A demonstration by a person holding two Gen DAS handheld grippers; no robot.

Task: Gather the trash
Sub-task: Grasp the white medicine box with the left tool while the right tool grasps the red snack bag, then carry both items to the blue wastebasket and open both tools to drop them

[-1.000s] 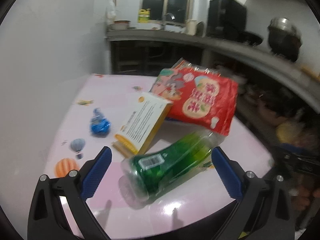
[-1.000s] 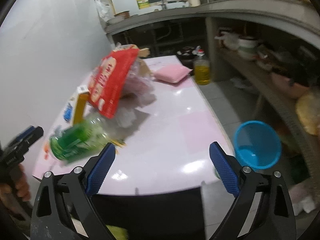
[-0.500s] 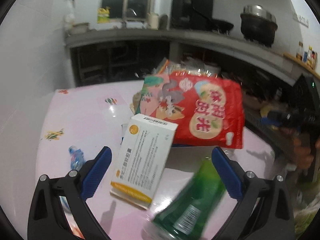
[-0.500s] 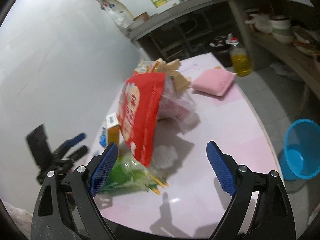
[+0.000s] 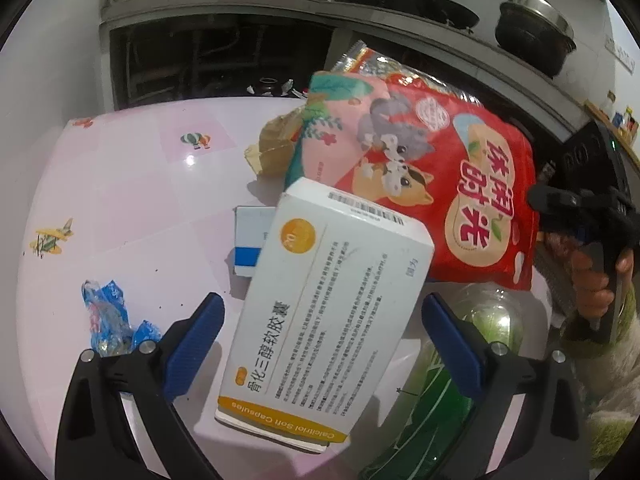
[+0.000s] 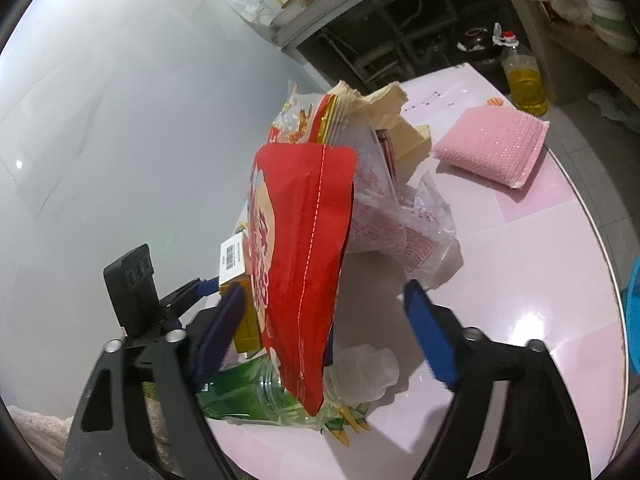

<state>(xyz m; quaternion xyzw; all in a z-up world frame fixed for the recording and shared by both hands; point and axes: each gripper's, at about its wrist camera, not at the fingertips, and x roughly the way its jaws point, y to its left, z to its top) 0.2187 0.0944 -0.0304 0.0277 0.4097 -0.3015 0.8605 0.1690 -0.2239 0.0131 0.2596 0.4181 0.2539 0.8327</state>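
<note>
Left wrist view looks down on a pink table (image 5: 120, 184) heaped with rubbish. The left gripper (image 5: 322, 344) has its blue pads spread wide on either side of a white and orange medicine box (image 5: 320, 312), which stands tilted between them; neither pad presses on it, so nothing is held. Behind the box leans a big red snack bag (image 5: 452, 184), with crumpled brown paper (image 5: 272, 148) beside it and a small white and blue carton (image 5: 250, 240) lying flat behind the box. A crushed blue wrapper (image 5: 106, 312) lies just beside the left finger, and a green plastic bottle (image 5: 440, 412) lies under the right finger. At the right edge a hand (image 5: 596, 276) grips the other tool.

From the right wrist view, the right gripper (image 6: 324, 324) has its jaws closing, with the lower edge of the red snack bag (image 6: 304, 264) hanging between them; the pads stand clear of it. Clear plastic wrapping (image 6: 412, 232) and a pink bubble mailer (image 6: 492, 148) lie farther along the table, and a bottle of yellow oil (image 6: 524, 80) stands on the floor beyond.
</note>
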